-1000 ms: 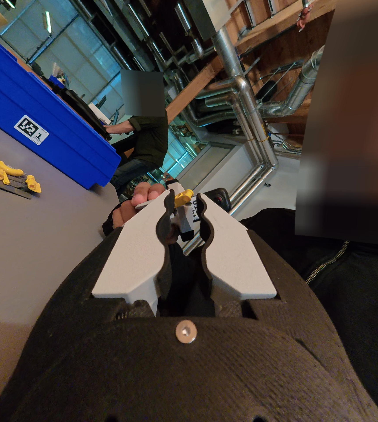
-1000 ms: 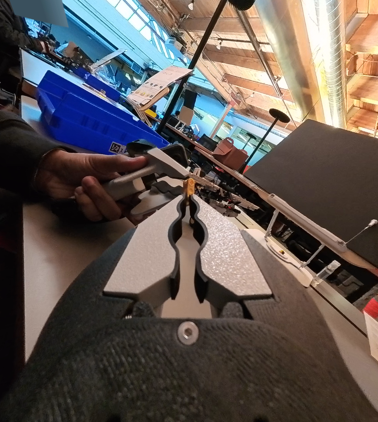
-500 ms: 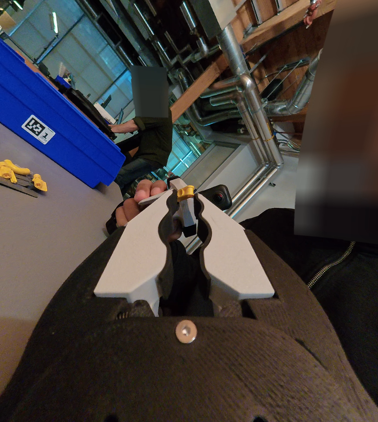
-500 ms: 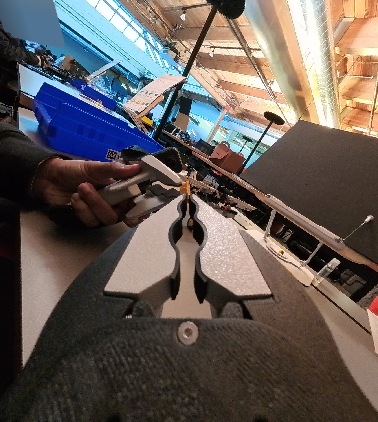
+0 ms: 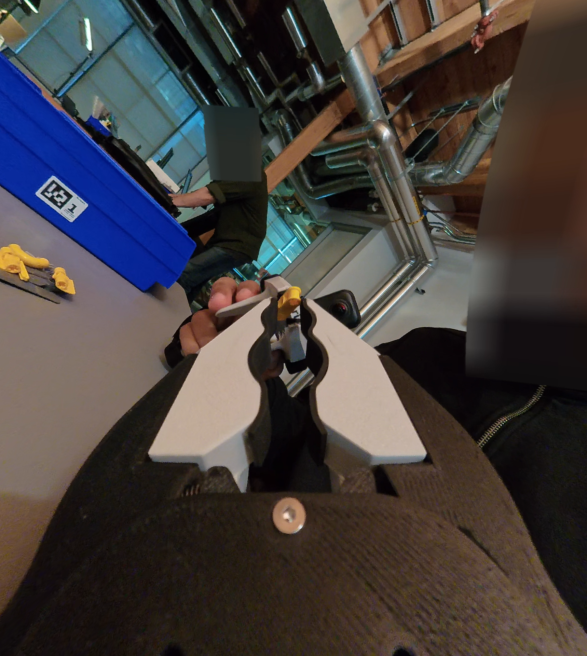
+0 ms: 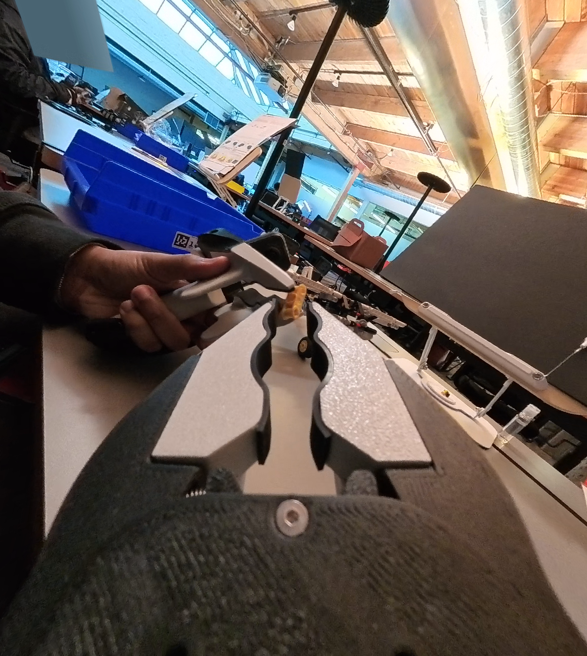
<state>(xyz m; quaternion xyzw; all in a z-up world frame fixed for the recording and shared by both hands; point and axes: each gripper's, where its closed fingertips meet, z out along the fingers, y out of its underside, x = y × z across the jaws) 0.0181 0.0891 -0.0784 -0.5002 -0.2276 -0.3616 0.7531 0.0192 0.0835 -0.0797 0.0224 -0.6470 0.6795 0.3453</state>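
Workshop beams and silver ducts fill the background above a grey tabletop [image 5: 54, 355]. At the centre is a small yellow piece [image 5: 287, 300] with round holes, held up off the tabletop. My left tongs [image 5: 285, 305] are clamped on it, one tip pressing each side. My right tongs [image 6: 290, 312] stand apart around the same piece; it sits close against one pad, and the other pad is clear of it. A second ago this was the other way round: the right tongs were closed on the piece and the left ones were wider, only closing in. So the grip has passed from right to left.

Seen from the right, my hand [image 6: 125, 284] squeezes the left tongs' handle. Beyond the right tips a small black wheel [image 6: 304, 344] with a yellow hub stands on the tabletop. Farther left, more yellow parts [image 5: 18, 262] lie on a dark strip, near a blue bin [image 5: 72, 159]. A seated person [image 5: 239, 220] works in the distance.
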